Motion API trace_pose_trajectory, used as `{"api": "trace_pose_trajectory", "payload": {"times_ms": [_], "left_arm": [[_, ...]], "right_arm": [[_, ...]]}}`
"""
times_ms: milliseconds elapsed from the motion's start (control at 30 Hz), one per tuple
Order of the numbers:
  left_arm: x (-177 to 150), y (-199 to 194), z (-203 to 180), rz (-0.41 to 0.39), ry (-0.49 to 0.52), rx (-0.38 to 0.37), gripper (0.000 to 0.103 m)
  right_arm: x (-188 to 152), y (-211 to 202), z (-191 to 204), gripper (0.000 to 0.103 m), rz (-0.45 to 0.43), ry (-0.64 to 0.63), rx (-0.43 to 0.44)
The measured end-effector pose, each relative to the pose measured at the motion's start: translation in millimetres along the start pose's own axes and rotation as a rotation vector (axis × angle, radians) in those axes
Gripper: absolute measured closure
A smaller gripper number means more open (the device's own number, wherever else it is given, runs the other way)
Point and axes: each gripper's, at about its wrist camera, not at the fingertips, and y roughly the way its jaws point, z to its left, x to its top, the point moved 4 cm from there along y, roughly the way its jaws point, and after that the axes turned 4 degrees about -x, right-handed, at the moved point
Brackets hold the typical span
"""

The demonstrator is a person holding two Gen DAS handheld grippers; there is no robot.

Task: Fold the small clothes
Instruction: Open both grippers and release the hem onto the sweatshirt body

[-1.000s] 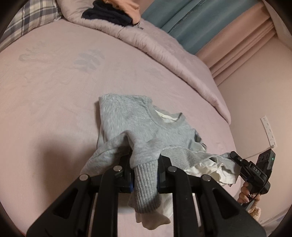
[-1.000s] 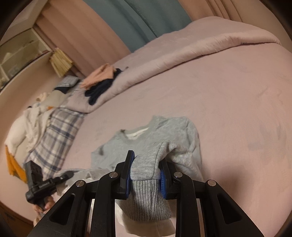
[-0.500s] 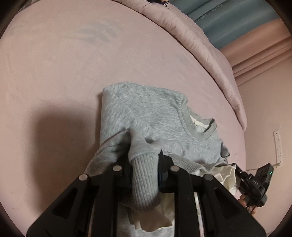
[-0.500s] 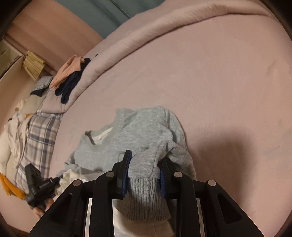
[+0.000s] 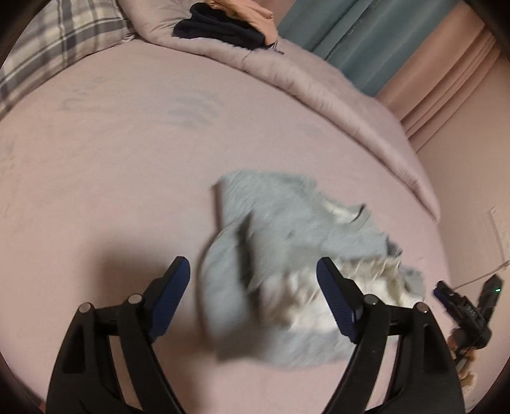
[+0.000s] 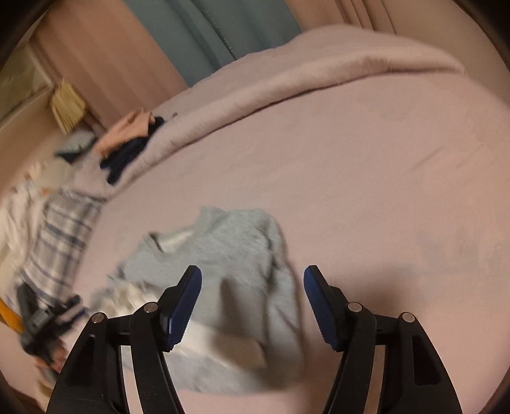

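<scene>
The sweater lies on the bed, in front of both hand-held grippers. The left hand-held gripper has it between its open fingers, not touching; the right hand-held gripper also. Behind the sweater a duvet lies along the far edge of the bed. On the duvet sits a pile of clothes. A pillow is left of the pile.

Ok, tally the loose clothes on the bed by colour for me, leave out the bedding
Grey: 1, the sweater lying between the tongs
Dark navy: 1, the bundle on the duvet
Peach: 1, the garment beside it
Total: 3
</scene>
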Motion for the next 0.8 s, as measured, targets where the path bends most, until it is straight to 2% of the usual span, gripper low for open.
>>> {"api": "trace_pose_trajectory", "payload": {"times_ms": [100,167,267,333,400,433,467,500,533,600,800], "left_arm": [[-20,-8,1,0.022,0.005,-0.034,0.025],[-28,-11,-4,0.027,0.014,-0.068,0.031],[-34,-4,-18,0.054,0.044,-0.131,0.037],[-35,12,-24,0.096,0.04,-0.123,0.043],[-34,24,-26,0.115,0.035,-0.114,0.045],[-33,30,-27,0.123,0.032,-0.103,0.047],[-32,36,-27,0.127,0.028,-0.093,0.058],[-30,40,-25,0.131,0.018,-0.079,0.069],[-29,43,-25,0.135,0.008,-0.068,0.088],[-22,44,-21,0.129,-0.012,-0.07,0.091],[11,30,-38,0.025,0.033,-0.097,0.095]], "right_arm": [[-18,-11,6,0.036,-0.021,-0.112,-0.076],[-32,-13,12,0.036,-0.021,-0.173,-0.101],[-42,-10,21,0.036,-0.01,-0.234,-0.075],[-41,-3,26,0.036,0.001,-0.251,-0.059],[-37,9,29,0.036,0.021,-0.246,-0.044],[-36,15,29,0.04,0.037,-0.23,-0.044],[-34,21,28,0.044,0.051,-0.22,-0.046],[-35,26,28,0.056,0.062,-0.219,-0.042],[-34,33,27,0.067,0.08,-0.218,-0.037],[-34,31,27,0.079,0.076,-0.208,-0.031],[-8,17,39,0.081,0.015,-0.224,-0.013]]}}
